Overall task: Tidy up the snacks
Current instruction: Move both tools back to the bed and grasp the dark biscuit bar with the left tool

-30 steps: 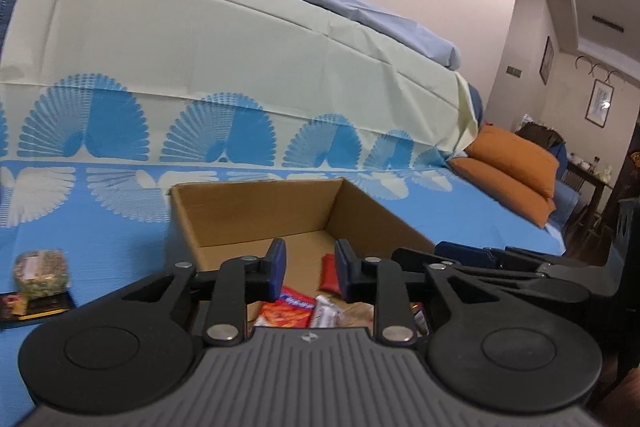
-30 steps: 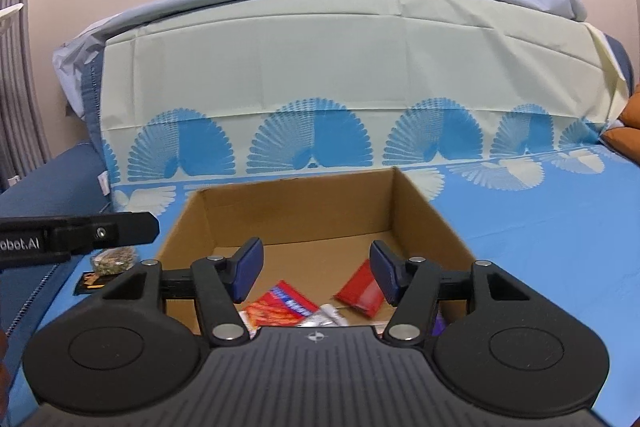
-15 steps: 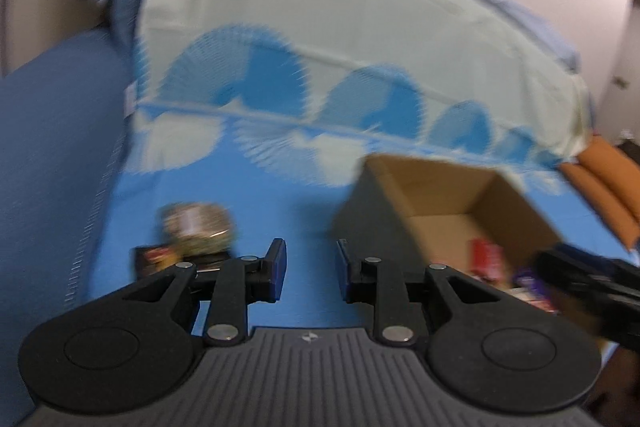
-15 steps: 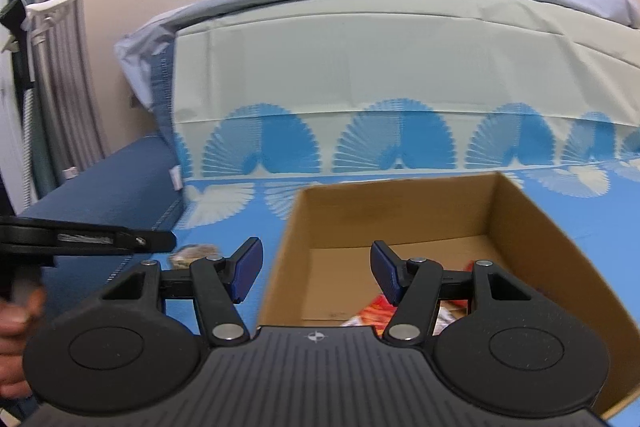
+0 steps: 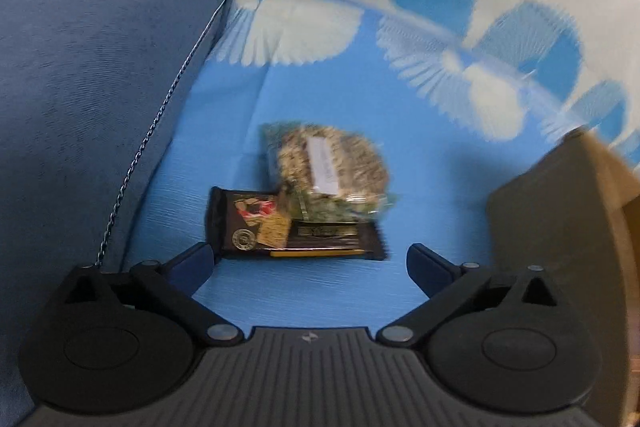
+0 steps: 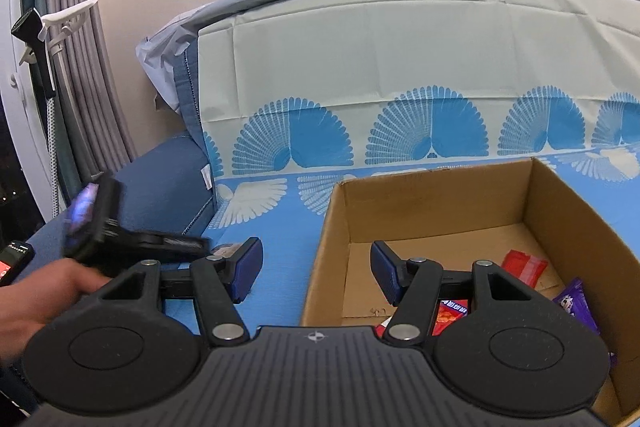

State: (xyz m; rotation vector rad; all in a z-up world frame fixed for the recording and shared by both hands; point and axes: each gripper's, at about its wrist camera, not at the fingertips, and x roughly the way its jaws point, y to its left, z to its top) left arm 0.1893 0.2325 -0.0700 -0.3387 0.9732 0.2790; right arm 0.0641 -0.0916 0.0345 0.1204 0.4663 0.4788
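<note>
My left gripper (image 5: 310,259) points down at the blue cloth, jaws opening wide, with nothing pressed between them. Just beyond its fingertips lies a black snack packet (image 5: 296,227), with a clear bag of greenish snack mix (image 5: 324,167) partly on top of it. The cardboard box (image 5: 560,227) stands to the right. My right gripper (image 6: 316,267) hovers open and empty at the near left corner of the box (image 6: 440,199). Inside lie a red packet (image 6: 524,265), a purple packet (image 6: 576,303) and an orange-red packet (image 6: 450,313). A hand (image 6: 44,291) holds the left tool's black body (image 6: 120,235).
A dark blue cushion (image 5: 100,67) rises left of the two packets. The sofa back, draped in a pale cover with blue fans (image 6: 400,67), stands behind the box. A grey curtain (image 6: 80,67) hangs at far left, and a phone (image 6: 14,259) shows at the left edge.
My left gripper swung left away from the box, tipped down over the two loose packets, and its jaws spread from nearly shut to wide. The right gripper's view turned leftward.
</note>
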